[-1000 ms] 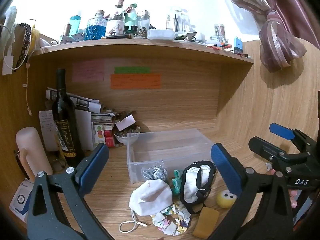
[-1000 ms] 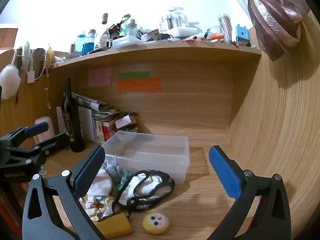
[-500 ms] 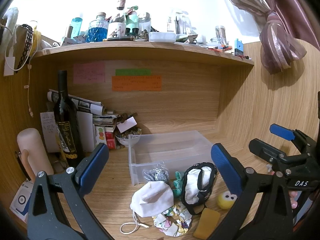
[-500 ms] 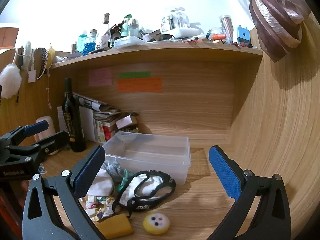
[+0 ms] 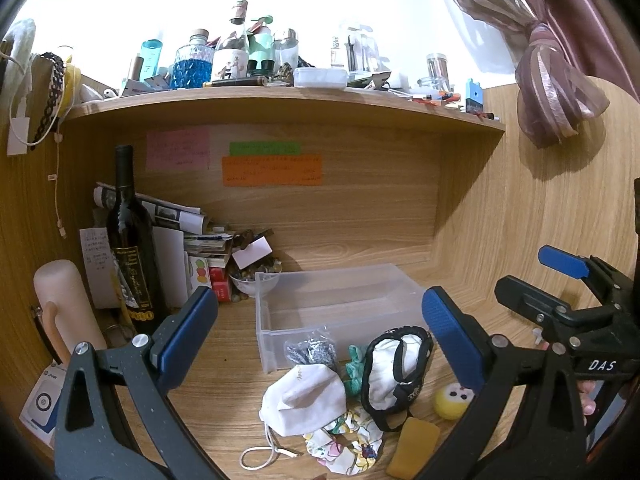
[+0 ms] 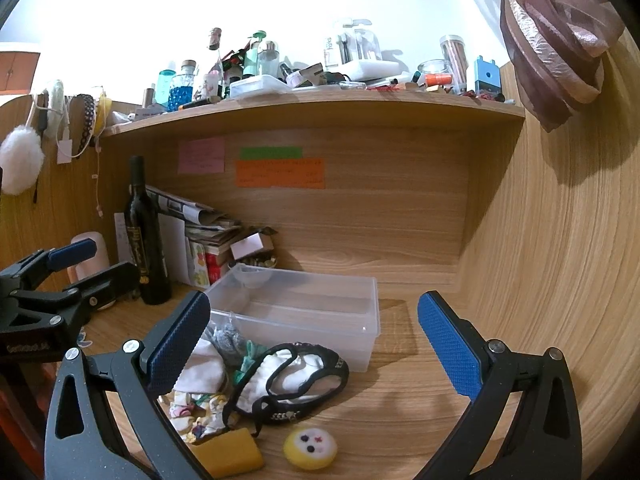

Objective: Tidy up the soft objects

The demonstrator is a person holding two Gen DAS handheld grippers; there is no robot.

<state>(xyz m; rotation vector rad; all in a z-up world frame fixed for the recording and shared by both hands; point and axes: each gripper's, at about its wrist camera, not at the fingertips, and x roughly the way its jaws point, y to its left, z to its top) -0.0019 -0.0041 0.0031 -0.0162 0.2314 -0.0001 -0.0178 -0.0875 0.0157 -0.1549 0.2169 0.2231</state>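
A pile of soft things lies on the wooden desk in front of an empty clear plastic bin: a white face mask, a black-rimmed white eye mask, a floral scrunchie, a teal scrap, a grey mesh pouch, a yellow sponge and a yellow round puff. My left gripper is open above the pile. My right gripper is open, hovering above the pile and bin.
A dark wine bottle, papers, small boxes and a bowl stand at the back left. A pale cylinder stands far left. A shelf crowded with bottles overhangs the desk. A curtain hangs at the right wall.
Both views have drifted very slightly; the objects sit a touch lower in frame. Nothing on the desk has moved and both grippers stay open.
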